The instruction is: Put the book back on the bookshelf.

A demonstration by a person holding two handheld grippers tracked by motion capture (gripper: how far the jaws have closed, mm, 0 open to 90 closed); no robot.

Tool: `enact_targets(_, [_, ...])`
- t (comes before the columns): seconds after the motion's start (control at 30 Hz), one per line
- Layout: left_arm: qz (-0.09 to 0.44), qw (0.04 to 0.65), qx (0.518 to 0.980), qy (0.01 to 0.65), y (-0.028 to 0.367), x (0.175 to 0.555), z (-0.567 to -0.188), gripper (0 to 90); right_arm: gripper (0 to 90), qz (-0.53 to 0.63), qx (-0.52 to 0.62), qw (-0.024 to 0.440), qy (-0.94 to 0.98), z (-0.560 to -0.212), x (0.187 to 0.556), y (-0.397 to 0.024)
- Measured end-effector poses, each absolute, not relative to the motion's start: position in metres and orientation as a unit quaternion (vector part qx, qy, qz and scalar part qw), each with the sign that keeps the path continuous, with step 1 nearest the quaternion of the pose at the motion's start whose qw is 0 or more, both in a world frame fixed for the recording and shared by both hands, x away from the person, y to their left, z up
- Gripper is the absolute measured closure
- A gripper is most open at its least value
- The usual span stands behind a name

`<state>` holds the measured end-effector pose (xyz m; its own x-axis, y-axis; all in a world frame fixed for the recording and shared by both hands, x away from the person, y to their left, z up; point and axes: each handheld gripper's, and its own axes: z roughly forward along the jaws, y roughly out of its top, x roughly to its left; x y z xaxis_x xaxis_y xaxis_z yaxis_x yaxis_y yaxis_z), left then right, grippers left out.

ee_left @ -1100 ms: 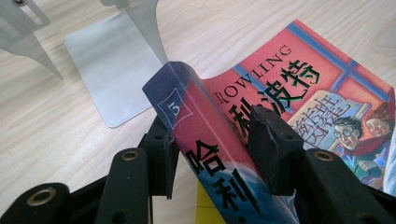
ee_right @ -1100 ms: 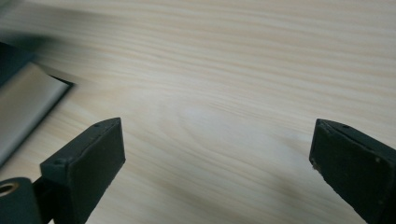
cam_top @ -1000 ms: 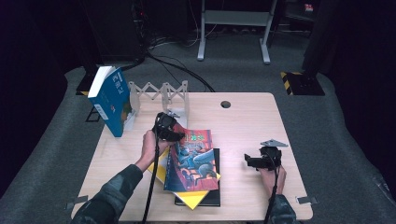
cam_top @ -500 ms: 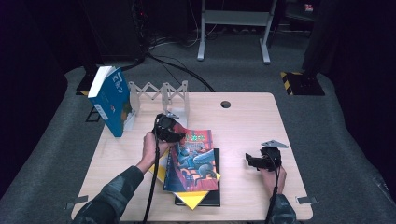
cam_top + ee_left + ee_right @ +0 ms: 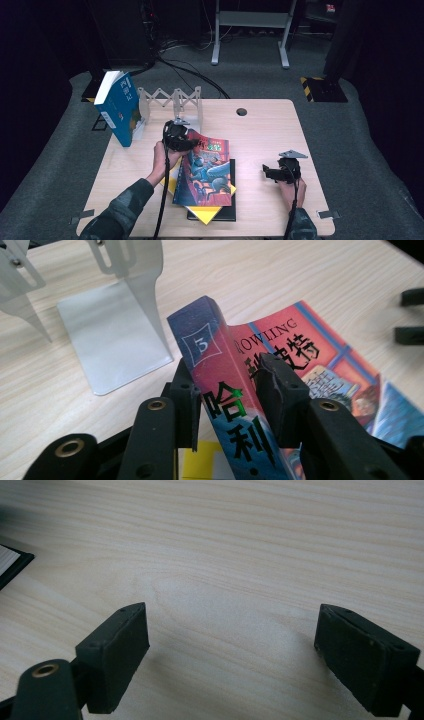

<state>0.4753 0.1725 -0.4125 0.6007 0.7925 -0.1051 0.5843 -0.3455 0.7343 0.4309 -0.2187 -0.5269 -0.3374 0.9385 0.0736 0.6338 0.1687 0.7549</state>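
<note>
Now the left gripper [image 5: 227,405] has just been closing — its jaws pinch the red book's [image 5: 207,170] spine; the right gripper [image 5: 247,655] rests spread over bare table [image 5: 240,545].

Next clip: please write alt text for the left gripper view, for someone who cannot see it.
The left gripper has just been closing its two black fingers on the spine of a red and blue book, lifting that edge off the wooden table. A silver metal bookend stands just behind it.
</note>
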Motion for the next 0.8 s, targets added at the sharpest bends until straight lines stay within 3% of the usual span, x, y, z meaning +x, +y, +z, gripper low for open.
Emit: enact_targets(0.8, [0.073, 0.467, 0.769, 0.43, 0.177, 0.471, -0.389, 71.3, 13.6, 0.359, 0.528, 0.213, 0.739, -0.527, 0.432, -0.219])
